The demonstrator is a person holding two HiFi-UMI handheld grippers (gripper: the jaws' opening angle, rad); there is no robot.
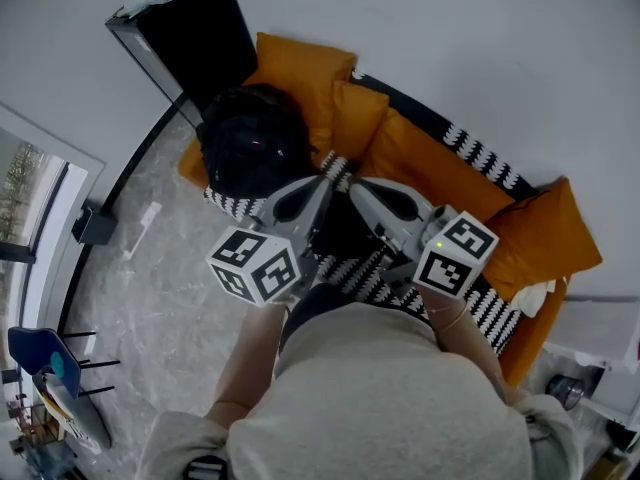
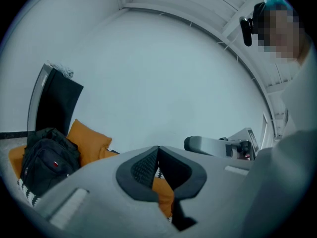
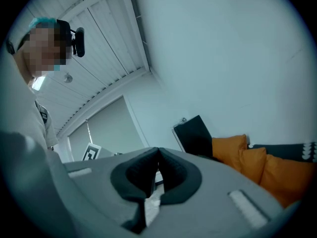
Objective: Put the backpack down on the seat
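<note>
The black backpack (image 1: 250, 143) rests upright on the left end of the sofa seat (image 1: 490, 308), against an orange cushion (image 1: 300, 78). It also shows at the left of the left gripper view, as the backpack (image 2: 47, 157). My left gripper (image 1: 325, 180) and right gripper (image 1: 360, 188) hover close together in front of the sofa, right of the backpack and apart from it. The pads meet on both, with nothing between them. In the left gripper view the left gripper (image 2: 158, 150) is shut; in the right gripper view the right gripper (image 3: 158, 152) is shut.
A tall black panel (image 1: 190, 33) leans against the wall left of the sofa. More orange cushions (image 1: 540, 233) line the back and right end. A blue chair (image 1: 40, 358) stands on the grey floor at the far left, by a window.
</note>
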